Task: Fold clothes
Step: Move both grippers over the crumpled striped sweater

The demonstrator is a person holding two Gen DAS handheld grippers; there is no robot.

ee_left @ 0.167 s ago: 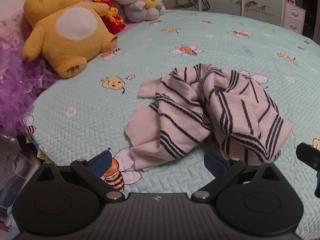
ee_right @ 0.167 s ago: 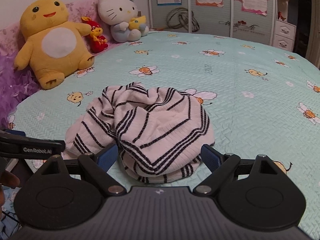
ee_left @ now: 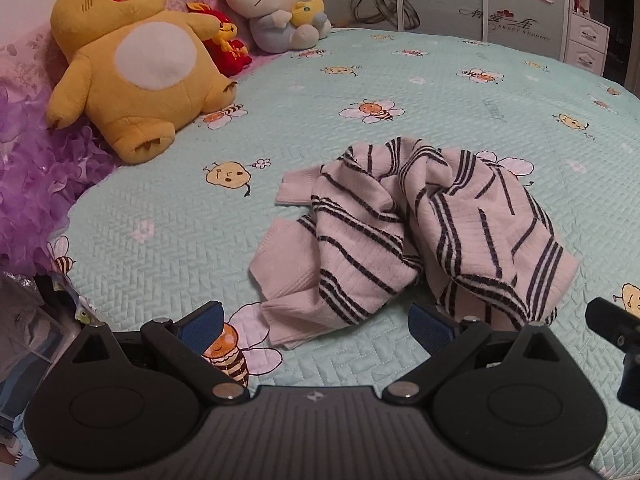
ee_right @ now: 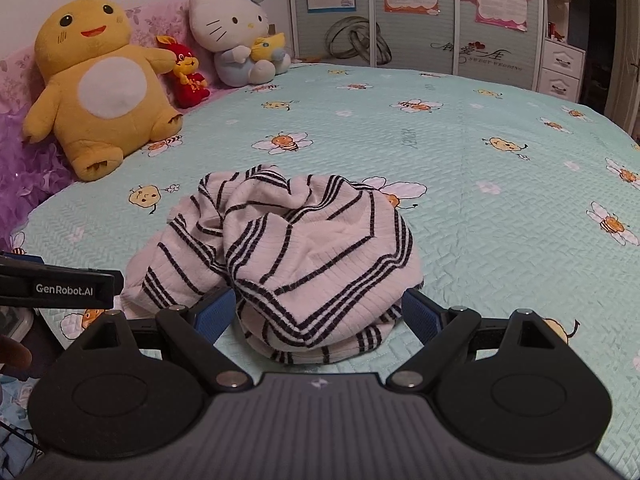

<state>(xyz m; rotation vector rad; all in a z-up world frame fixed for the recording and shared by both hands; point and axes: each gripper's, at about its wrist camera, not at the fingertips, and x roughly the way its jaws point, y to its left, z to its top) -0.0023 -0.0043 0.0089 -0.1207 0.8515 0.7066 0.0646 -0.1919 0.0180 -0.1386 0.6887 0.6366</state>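
A crumpled pale pink garment with dark stripes point(ee_left: 404, 236) lies in a heap on the mint bee-print bedspread point(ee_left: 168, 216). My left gripper point(ee_left: 316, 326) is open just short of the heap's near-left hem, its blue pads point(ee_left: 202, 322) wide apart and holding nothing. In the right wrist view the same garment point(ee_right: 296, 252) sits straight ahead. My right gripper point(ee_right: 316, 314) is open too, and the heap's near edge lies between its spread fingers. The left gripper's black body point(ee_right: 60, 286) shows at the left edge there, and part of the right gripper point(ee_left: 616, 328) shows at the far right of the left wrist view.
A big yellow plush point(ee_left: 132, 56), a small red plush point(ee_left: 224, 42) and a white cat plush point(ee_left: 272, 4) lean at the head of the bed. Purple ruffled fabric point(ee_left: 32, 176) borders the left side. Wardrobe doors point(ee_right: 420, 12) and a white drawer unit point(ee_right: 562, 68) stand behind.
Both grippers have edged slightly nearer the garment; it lies as before and both stay open.
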